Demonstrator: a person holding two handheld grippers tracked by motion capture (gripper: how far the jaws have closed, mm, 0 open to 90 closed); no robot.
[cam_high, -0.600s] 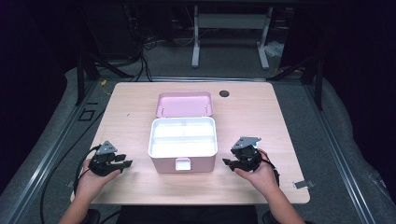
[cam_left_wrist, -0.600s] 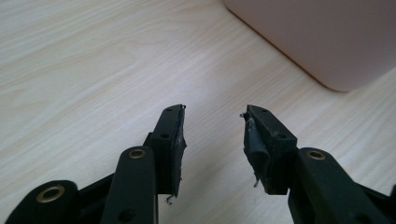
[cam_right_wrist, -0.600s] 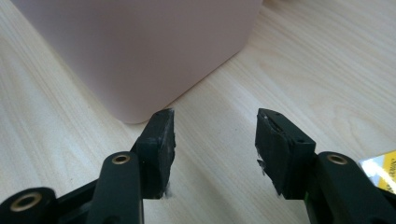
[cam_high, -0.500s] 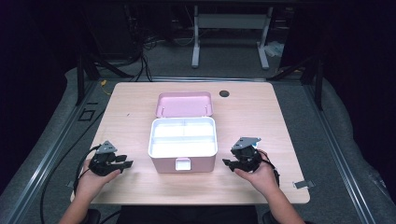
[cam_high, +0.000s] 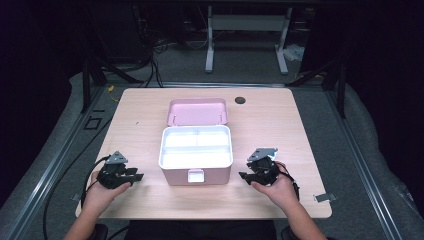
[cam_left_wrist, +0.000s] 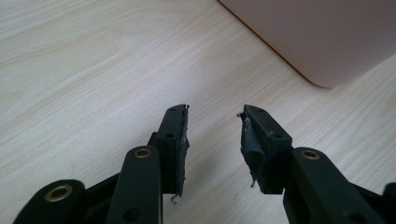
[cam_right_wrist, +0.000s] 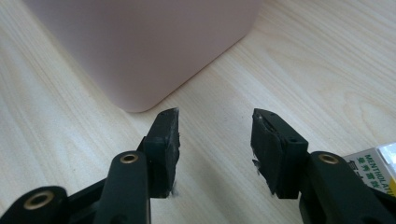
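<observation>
I see the open pink box (cam_high: 196, 152) mid-table (cam_high: 140, 115), lid back. My left tool (cam_high: 131, 175) and right tool (cam_high: 246, 176) flank it, both released, holding nothing, just beside its walls.

A light wooden table (cam_high: 140, 120) carries an open pink box (cam_high: 196, 155).

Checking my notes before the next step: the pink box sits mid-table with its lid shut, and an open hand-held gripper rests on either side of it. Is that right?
Not quite: the pink box has its lid open, tipped back behind it, as the high view shows. The rest holds: it sits mid-table, with the left hand-held gripper and the right hand-held gripper open on either side.
</observation>
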